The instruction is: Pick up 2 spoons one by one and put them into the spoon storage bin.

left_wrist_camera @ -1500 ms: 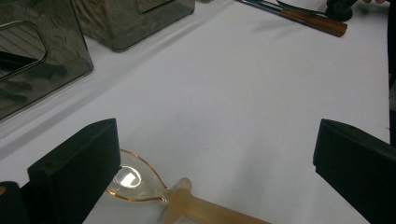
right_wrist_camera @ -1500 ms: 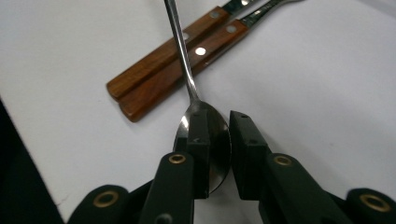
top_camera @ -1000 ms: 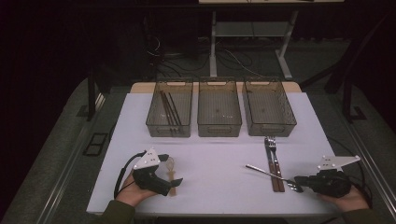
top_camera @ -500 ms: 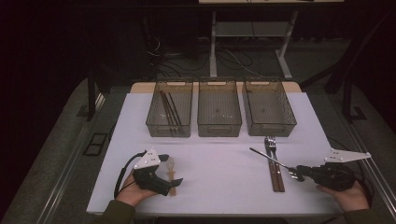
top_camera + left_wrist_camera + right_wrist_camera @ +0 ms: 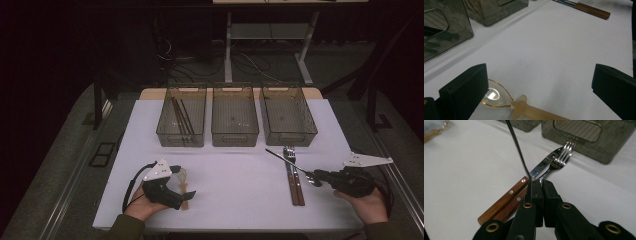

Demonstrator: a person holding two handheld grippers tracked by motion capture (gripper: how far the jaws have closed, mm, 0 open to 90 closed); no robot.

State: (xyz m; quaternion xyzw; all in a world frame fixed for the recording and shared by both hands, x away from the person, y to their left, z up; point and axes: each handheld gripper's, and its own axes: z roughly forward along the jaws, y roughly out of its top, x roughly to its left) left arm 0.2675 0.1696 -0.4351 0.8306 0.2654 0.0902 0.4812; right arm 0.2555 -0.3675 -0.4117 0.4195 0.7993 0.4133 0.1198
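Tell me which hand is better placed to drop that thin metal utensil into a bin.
Right. The right gripper is already shut on the thin metal utensil, lifted toward the right bin. The left gripper sits open over a clear spoon.

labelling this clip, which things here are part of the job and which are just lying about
In the job:
- thin metal utensil clamped in the right gripper
- three mesh bins, the left one already holding dark sticks
- fork and knife with wooden handles, lying on the table
- clear spoon between the open left gripper's jaws

Lying about:
- cables on the floor
- desk frame behind
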